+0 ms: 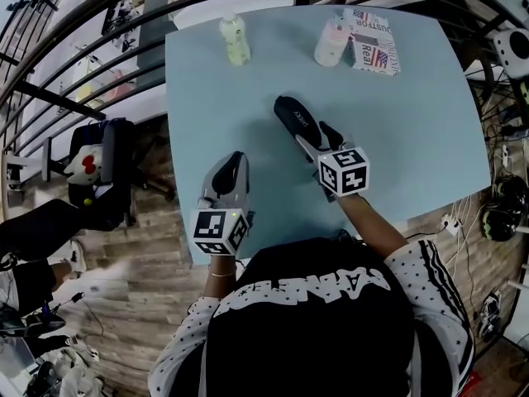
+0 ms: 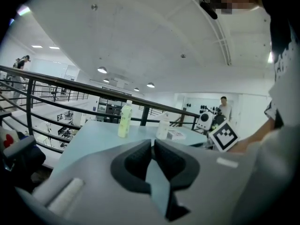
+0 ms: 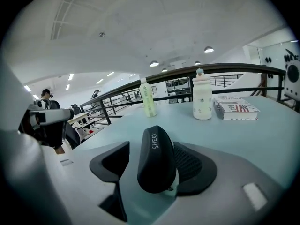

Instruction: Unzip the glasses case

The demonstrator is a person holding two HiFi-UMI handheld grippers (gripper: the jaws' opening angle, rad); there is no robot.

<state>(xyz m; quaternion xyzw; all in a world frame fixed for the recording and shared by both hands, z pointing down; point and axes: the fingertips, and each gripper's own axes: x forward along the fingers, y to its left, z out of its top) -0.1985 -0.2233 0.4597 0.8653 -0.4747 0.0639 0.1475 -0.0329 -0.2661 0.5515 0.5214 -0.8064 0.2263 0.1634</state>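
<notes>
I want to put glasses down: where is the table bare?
Bare: right of the case, up to the table edge; also between green bottle and left gripper. Crowded: far edge, white bottle and book.

Matt glasses case (image 3: 157,161), smooth table (image 1: 413,122)

place: open-plan lab, mezzanine level | evidence: black railing (image 2: 47,78); concrete ceiling (image 2: 140,27); recessed lights (image 2: 102,70)

The right gripper (image 3: 151,150) had its jaws apart around a black glasses case (image 3: 157,165) lying on a pale blue table (image 3: 253,135), not clamping it.
</notes>
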